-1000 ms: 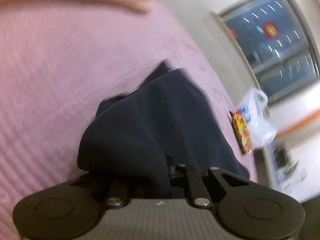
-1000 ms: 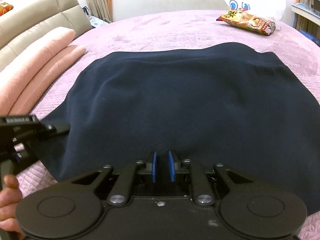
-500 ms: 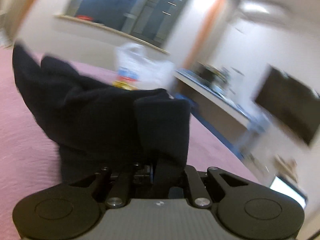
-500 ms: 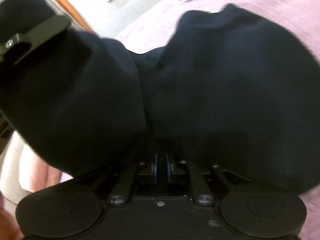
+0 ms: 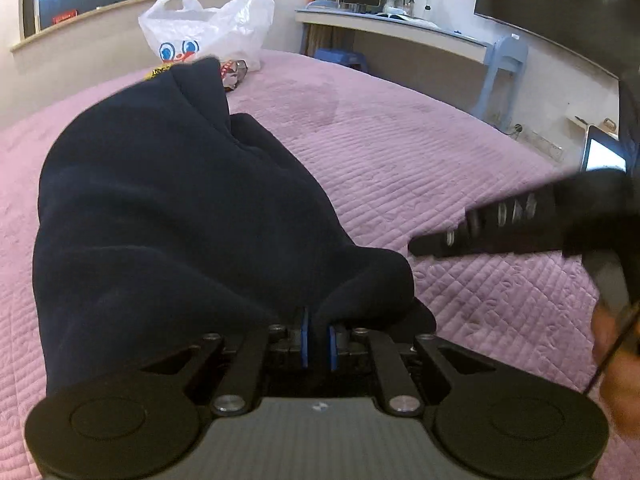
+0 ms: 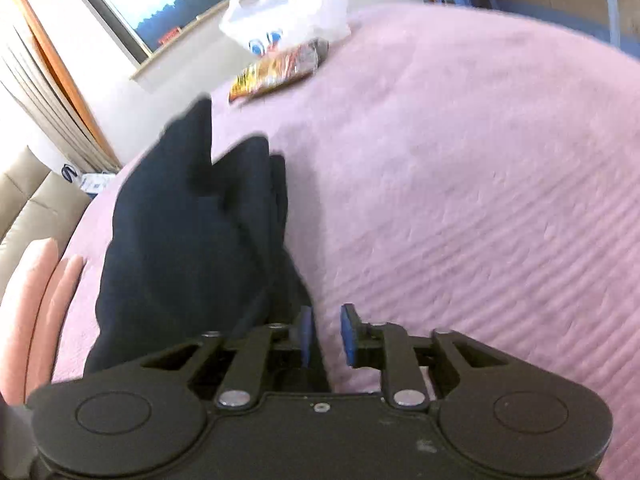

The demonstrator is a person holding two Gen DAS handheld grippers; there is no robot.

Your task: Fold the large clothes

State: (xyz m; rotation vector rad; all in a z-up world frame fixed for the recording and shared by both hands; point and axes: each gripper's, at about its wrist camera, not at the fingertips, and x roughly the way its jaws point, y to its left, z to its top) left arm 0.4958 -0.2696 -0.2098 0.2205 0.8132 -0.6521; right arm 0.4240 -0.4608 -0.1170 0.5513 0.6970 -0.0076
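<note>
Your left tool [image 5: 318, 338] is clamped on a fold of the navy garment [image 5: 168, 216], which lies bunched in a heap on the pink quilted bed [image 5: 420, 160]. Your right tool [image 6: 325, 336] has just been opening; its blue pads [image 6: 349, 334] stand apart with nothing between them, the garment just to its left. Beyond the cloth, a snack packet [image 6: 276, 70] and a white plastic bag [image 5: 208, 26] rest on the bed.
</note>
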